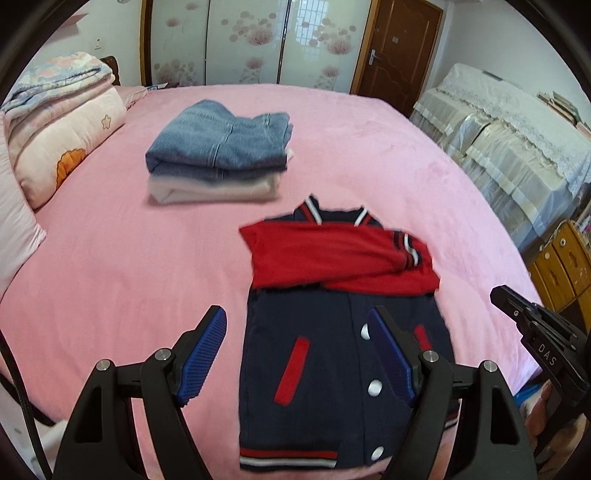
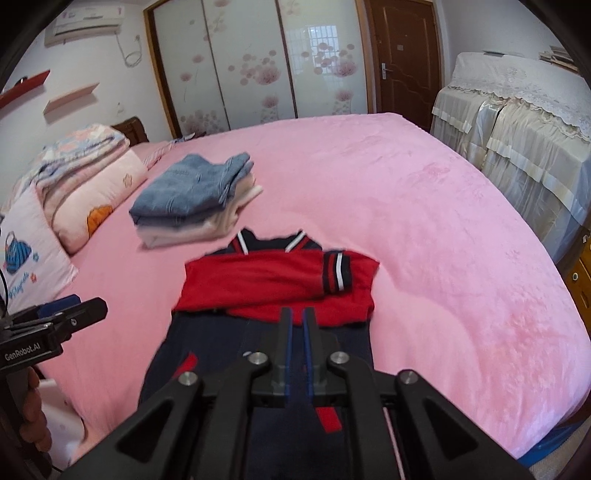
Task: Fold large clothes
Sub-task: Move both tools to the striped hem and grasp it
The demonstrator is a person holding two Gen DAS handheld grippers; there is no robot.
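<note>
Sleeves lie crossed on the jacket (image 1: 332, 369); left gripper (image 1: 295, 354) spread, right gripper (image 2: 296, 332) nearly closed, empty. Next: grasp both hem corners evenly.

Pink bed (image 1: 110, 258) filling the room's middle. Stacked quilts (image 1: 62, 122) and a pillow (image 2: 33, 254) at the headboard end. Beyond, a sliding wardrobe (image 2: 251, 62) with flower-printed panels, beside a brown wooden door (image 1: 399, 51). Along one side, furniture under lace-trimmed cream covers (image 2: 517, 147). High on the wall, an air conditioner (image 2: 86, 26) above two slanted shelves (image 2: 70, 98).
</note>
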